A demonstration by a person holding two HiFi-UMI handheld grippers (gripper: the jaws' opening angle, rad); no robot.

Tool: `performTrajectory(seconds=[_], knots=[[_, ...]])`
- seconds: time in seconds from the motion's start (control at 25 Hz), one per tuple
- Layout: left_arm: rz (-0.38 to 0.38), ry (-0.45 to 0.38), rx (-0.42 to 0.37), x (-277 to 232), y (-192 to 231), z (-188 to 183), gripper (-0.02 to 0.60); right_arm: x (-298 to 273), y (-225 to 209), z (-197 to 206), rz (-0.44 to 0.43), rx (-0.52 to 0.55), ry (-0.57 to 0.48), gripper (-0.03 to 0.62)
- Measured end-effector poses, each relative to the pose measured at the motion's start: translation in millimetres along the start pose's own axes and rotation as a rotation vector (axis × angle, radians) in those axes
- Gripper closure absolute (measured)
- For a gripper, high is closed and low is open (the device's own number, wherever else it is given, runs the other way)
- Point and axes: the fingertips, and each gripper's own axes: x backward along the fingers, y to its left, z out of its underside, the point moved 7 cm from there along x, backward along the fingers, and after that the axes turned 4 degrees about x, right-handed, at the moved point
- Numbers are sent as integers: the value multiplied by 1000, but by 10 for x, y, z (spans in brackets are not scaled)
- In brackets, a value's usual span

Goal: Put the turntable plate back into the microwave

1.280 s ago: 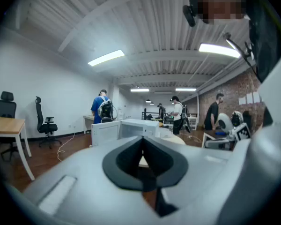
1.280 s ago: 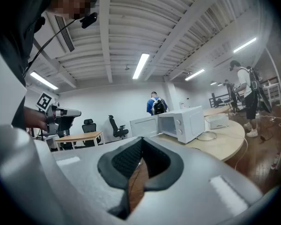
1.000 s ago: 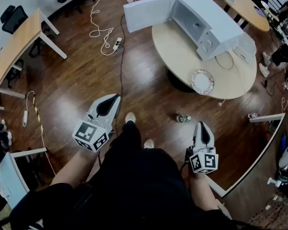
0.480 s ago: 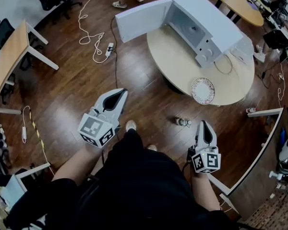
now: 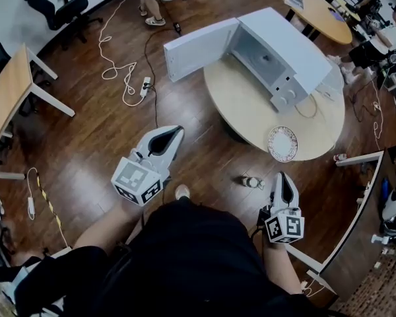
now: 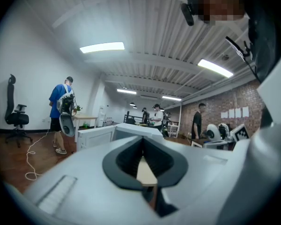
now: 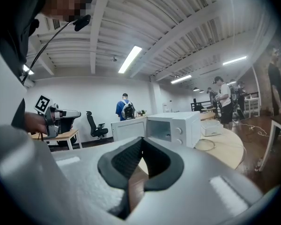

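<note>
**Both grippers closed and empty, held out in front**

The left gripper (image 5: 174,133) points ahead, about level. Its jaws meet at the tips with nothing between them. The right gripper (image 5: 285,177) is held nearer the body and tipped slightly down, its jaws likewise together and empty. The left forearm (image 5: 99,233) and the right forearm (image 5: 280,269) are well apart.

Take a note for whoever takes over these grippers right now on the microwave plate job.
Left hand-held gripper: shut, empty.
Right hand-held gripper: shut, empty.
Both are over the floor, short of the round table.
Turntable plate lies on it near its edge; the microwave stands there too, door open.
Done: nothing on the plate yet.
Left: grasp plate, set it inside the microwave.
</note>
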Motion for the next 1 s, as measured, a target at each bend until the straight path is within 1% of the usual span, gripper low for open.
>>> performTrajectory(seconds=[0.12,0.2,0.28,0.44,0.52,0.68,0.84,1.0], knots=[[6,2,-3,18,230,-51,578,-207,300,18,-30,2,-14,592],[18,1,-7,38,324,-76,578,-301,498,-12,-70,28,-29,592],[23,0,-2,64,402,-80,578,-357,587,-44,-84,52,-30,592],[24,-11,7,95,537,-108,578,-407,544,-162,-42,54,-23,592],[17,-29,19,87,607,-121,578,-458,542,-204,-36,65,-16,592],[25,-71,78,28,663,-95,578,-603,633,-218,-80,106,-2,592],[28,-83,66,-57,684,-145,578,-777,666,-234,-116,128,-10,592],[7,-58,55,-198,827,-195,578,-1027,611,-167,-130,111,-5,592]])
